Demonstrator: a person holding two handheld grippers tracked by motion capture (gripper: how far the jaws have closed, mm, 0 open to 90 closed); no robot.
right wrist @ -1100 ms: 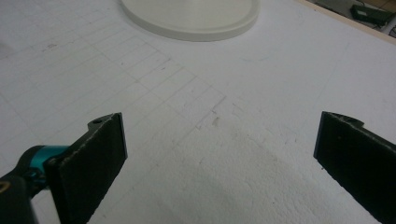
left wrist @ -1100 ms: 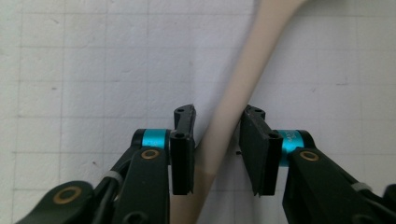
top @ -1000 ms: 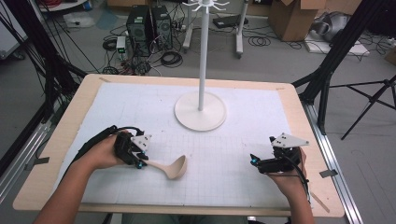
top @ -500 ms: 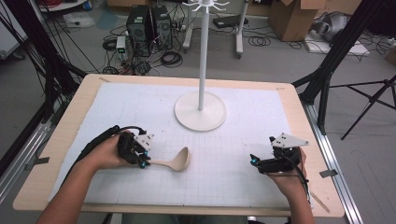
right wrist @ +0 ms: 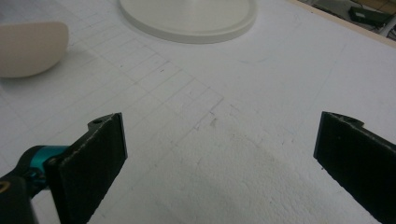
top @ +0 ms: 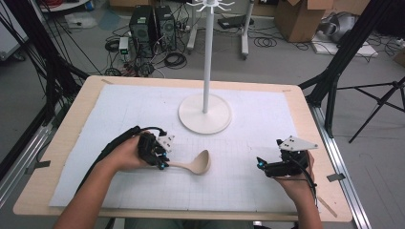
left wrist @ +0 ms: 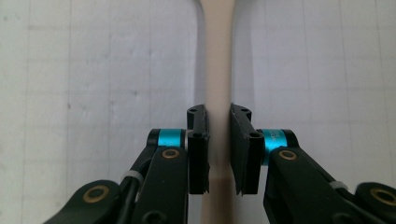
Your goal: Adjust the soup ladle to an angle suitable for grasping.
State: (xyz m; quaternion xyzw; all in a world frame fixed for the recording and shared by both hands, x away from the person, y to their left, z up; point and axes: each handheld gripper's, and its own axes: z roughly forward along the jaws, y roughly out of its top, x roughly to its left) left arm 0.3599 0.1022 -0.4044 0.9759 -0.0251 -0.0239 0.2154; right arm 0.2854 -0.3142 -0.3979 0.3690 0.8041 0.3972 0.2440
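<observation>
Left gripper (top: pixel 161 164) clenched on the handle of the beige ladle (top: pixel 195 165), jaws pinching the slim stem from both sides in the left gripper view, handle (left wrist: pixel 218 70) running straight up toward twelve o'clock between the pads (left wrist: pixel 198 144). In the high view, ladle lying low over the white grid mat (top: pixel 248 138), bowl pointing to three o'clock of the gripper, at about seven o'clock of the white stand (top: pixel 205 113) and well apart from its round base. Right gripper (top: pixel 260 164) released, jaws spread wide over bare mat in the right gripper view, nothing between them, ladle bowl (right wrist: pixel 30 49) off at ten o'clock and stand base (right wrist: pixel 187 16) at twelve. Risks, judged from here: grip set far back on a smooth narrow handle, so the heavier bowl likely to swing or droop on lifting, twisting the handle inside the pads; possible slip out altogether if tilted. If meant for the hooks at the top of the stand, a careless approach could knock the thin pole and rock the stand. Whether the bowl touches the mat cannot be told; if so, dragging could snag on the foam surface.
</observation>
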